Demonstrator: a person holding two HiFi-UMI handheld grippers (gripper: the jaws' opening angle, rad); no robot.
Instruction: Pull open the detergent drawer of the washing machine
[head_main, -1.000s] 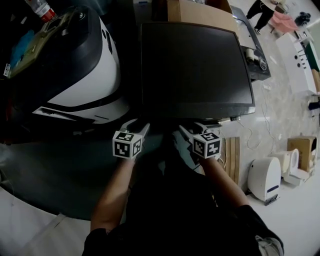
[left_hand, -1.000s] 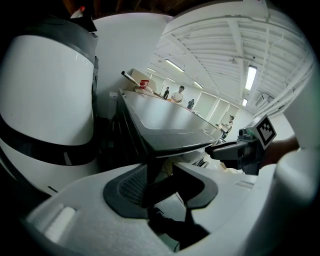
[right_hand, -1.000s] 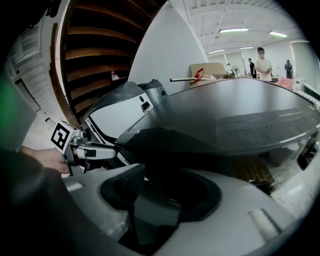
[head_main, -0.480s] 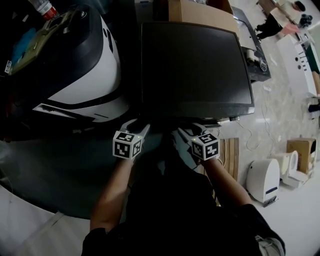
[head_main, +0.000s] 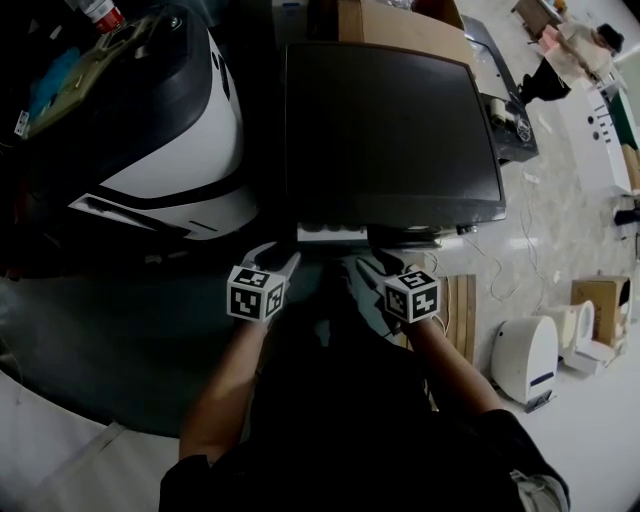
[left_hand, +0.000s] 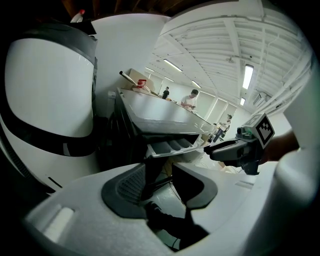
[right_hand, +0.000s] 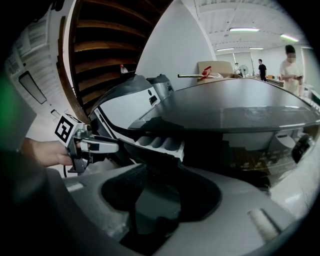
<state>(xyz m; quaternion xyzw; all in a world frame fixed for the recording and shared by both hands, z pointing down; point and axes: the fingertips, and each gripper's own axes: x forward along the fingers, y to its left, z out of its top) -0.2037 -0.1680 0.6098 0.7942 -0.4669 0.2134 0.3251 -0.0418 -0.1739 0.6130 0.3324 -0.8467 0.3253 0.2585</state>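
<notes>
Head view: rounded white appliance (head_main: 170, 175) beside the washing machine (head_main: 390, 130)

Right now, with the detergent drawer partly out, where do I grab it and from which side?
Take the drawer by its front wall, probably one jaw inside a compartment, one outside. Come from the front, your side: it juts out level under the washing machine's top with compartments open upward, leaving that wall exposed.

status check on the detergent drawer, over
Left gripper open, empty. Right gripper open, jaws just closing slightly, nothing between them. Detergent drawer partly out of washing machine. Nothing seen blocking it.
</notes>
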